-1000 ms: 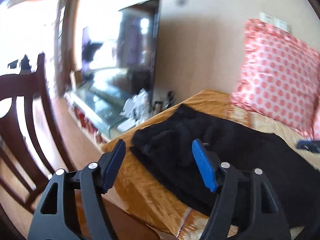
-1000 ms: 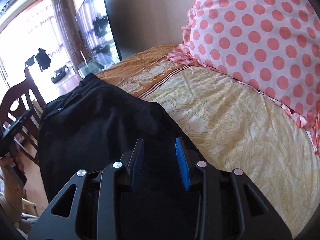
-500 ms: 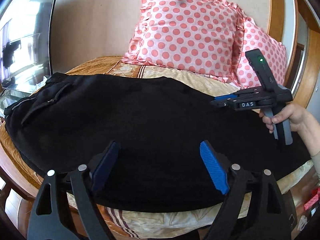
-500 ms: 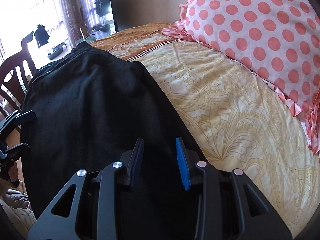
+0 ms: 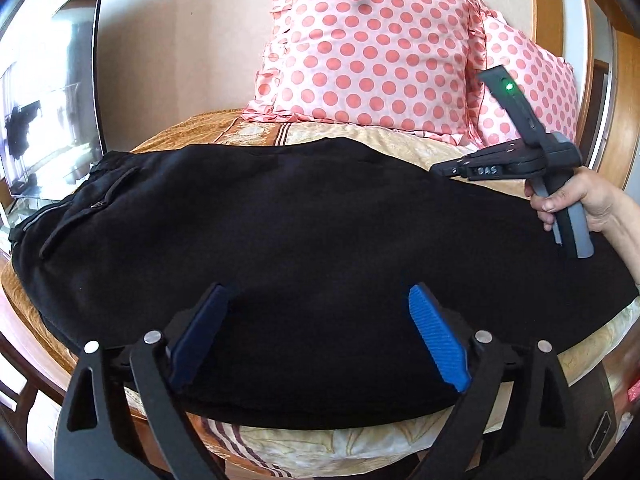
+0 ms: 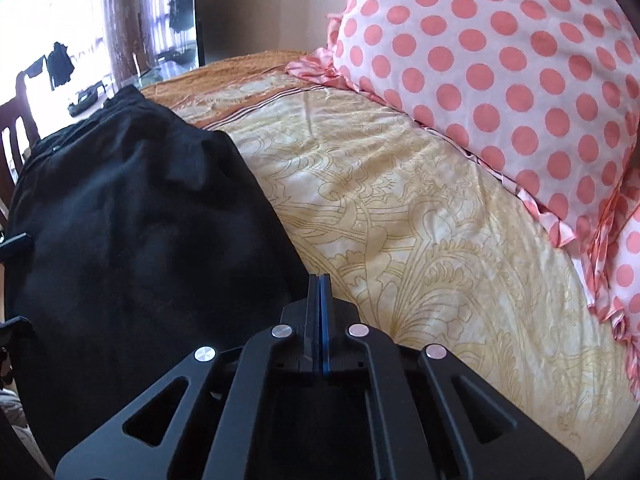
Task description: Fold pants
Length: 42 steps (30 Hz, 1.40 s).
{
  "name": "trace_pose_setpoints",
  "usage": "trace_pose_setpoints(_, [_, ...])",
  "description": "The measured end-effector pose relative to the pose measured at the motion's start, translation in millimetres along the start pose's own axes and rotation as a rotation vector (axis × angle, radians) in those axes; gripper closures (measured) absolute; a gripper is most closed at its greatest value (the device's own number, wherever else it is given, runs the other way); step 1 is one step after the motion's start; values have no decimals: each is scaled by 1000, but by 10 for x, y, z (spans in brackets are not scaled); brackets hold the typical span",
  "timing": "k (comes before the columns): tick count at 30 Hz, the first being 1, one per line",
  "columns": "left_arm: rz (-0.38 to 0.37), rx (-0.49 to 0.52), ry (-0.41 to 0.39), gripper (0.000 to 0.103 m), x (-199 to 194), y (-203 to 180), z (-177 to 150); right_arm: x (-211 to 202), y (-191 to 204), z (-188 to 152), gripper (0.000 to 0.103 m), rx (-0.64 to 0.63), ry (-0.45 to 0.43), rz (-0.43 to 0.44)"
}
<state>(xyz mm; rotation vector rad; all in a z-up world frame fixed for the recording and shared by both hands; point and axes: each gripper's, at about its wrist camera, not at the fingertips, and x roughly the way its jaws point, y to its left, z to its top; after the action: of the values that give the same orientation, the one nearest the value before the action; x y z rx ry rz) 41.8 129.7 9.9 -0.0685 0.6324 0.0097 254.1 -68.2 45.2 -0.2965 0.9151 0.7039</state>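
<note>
Black pants [image 5: 304, 248] lie folded lengthwise across the bed, waistband and pocket at the left, legs running right. My left gripper [image 5: 316, 336] is open, its blue pads spread wide just above the pants' near edge, holding nothing. My right gripper [image 5: 444, 169] shows in the left wrist view at the pants' far right edge, held by a hand. In the right wrist view the right gripper [image 6: 320, 280] has its jaws closed together at the edge of the pants [image 6: 132, 240]; no cloth shows between the pads.
The bed has a yellow patterned sheet [image 6: 420, 220]. Two pink polka-dot pillows [image 5: 372, 52] stand against the wall behind the pants. A TV [image 5: 48, 108] stands left of the bed. A wooden chair [image 6: 16, 136] is near the waistband end.
My left gripper swung from the TV side to face the pants squarely and came closer. My right gripper's jaws closed from partly open to shut at the pants' far edge.
</note>
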Motion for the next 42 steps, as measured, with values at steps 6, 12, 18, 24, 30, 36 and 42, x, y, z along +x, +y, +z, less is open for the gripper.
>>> trace_pose_setpoints(6, [-41, -8, -5, 11, -71, -5, 31, -739, -242, -483, 67, 116, -110, -40])
trace_pose_setpoints(12, [-91, 62, -49, 9, -158, -281, 50, -1424, -907, -1279, 56, 268, -100, -334])
trace_pose_setpoints(18, [-94, 86, 3, 8, 23, -442, -13, -1639, -1277, -1928, 56, 386, -12, -413])
trace_pose_setpoints(24, [-59, 110, 13, 5, 89, -509, -30, -1496, -1235, -1975, 56, 341, 13, -429])
trace_pose_setpoints(30, [-39, 119, 9, 3, 104, -533, -50, -1543, -1507, -2047, 51, 429, 37, -523])
trace_pose_setpoints(36, [-37, 123, 10, 2, 113, -537, -50, -2293, -1747, -2489, 51, 681, -122, -569])
trace_pose_setpoints(42, [-42, 127, 10, 2, 134, -531, -46, -2882, -2417, -3216, 51, 873, -44, -737])
